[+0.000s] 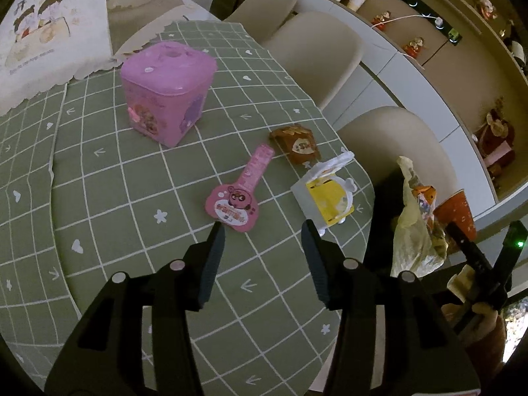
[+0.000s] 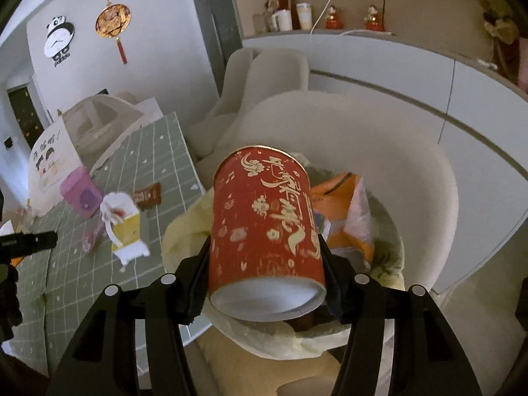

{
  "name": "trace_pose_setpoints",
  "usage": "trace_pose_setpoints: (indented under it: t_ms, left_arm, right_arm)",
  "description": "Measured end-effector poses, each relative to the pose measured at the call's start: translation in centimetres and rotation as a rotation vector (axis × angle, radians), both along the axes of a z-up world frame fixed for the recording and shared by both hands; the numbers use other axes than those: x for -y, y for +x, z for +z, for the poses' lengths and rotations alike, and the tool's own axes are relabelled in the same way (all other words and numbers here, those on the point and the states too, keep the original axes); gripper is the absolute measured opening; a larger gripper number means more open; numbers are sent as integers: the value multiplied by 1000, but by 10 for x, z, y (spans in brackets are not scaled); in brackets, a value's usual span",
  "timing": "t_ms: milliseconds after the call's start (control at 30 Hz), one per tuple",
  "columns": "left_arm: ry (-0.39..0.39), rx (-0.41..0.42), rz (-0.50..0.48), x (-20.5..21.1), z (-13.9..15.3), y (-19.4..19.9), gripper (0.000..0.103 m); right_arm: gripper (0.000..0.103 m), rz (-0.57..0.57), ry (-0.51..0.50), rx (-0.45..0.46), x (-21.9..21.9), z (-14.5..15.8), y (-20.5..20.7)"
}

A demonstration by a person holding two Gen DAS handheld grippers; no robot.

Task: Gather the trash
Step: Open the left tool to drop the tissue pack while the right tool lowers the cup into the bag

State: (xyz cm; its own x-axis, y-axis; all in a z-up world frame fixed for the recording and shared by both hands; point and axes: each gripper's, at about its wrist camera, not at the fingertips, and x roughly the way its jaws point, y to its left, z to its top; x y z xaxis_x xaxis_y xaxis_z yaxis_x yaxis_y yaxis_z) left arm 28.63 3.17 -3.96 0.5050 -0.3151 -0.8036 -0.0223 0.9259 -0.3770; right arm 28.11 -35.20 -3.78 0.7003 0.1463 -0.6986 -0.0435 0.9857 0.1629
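My right gripper (image 2: 265,264) clamps the red cup (image 2: 264,227) at frame centre, above the yellow bag (image 2: 184,234). My left gripper (image 1: 264,231), fingers spread, hovers below the pink wrapper (image 1: 236,203) mid-frame.

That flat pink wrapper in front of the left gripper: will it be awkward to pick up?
Probably. The pink wrapper lies flat on the green tablecloth, so the open left gripper has little edge to pinch. It looks thin and light, so it will likely flop, or slide if pushed. Its narrow strip end may be easier to catch.
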Motion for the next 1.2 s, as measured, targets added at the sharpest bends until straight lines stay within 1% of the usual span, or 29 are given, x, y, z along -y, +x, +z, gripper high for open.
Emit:
trace_pose_setpoints:
  t_ms: [67, 133, 233, 267, 333, 500, 600, 667, 733, 833, 900, 933, 1100, 1200]
  left_arm:
    - [-9, -5, 3, -6, -3, 0, 46]
    - [-24, -15, 8, -12, -7, 0, 46]
    - [-30, -29, 6, -16, -12, -1, 46]
    - [-29, -32, 4, -17, -13, -1, 46]
    - [-27, -33, -2, -17, -14, -2, 46]
    - [-17, -40, -2, -22, -19, -5, 48]
    - [-23, -56, 14, -26, -24, -5, 48]
    - [-25, -59, 17, -27, -25, -5, 48]
    - [-26, -58, 16, -27, -24, -4, 48]
    - [-26, -53, 9, -25, -24, -1, 48]
    - [-27, -52, 5, -23, -24, 0, 48]
    - [-28, -52, 4, -22, -24, 1, 48]
    - [-18, -34, -17, -14, -24, 5, 49]
    - [-12, -9, -31, -11, -25, 6, 52]
  right_arm:
    - [54, -7, -17, 4, -3, 2, 5]
    - [54, -20, -9, 1, -4, 1, 16]
    - [55, -46, 71, 18, 2, -2, 32]
    - [55, -61, 67, -3, 3, -4, 37]
    - [55, -103, 5, -67, 1, -14, 48]
    - [55, -98, -53, -168, 0, -32, 52]
    - [55, -96, -3, -245, 9, -45, 46]
    - [55, -83, 16, -269, 11, -48, 40]
    - [55, -62, 11, -278, 12, -49, 32]
    - [55, -37, 25, -279, 12, -44, 19]
    - [55, -45, 59, -281, 17, -40, 12]
    - [55, -48, 77, -268, 20, -35, 6]
    - [55, -49, 60, -149, 20, -4, -8]
    - [55, -22, 70, -76, 14, 15, -7]
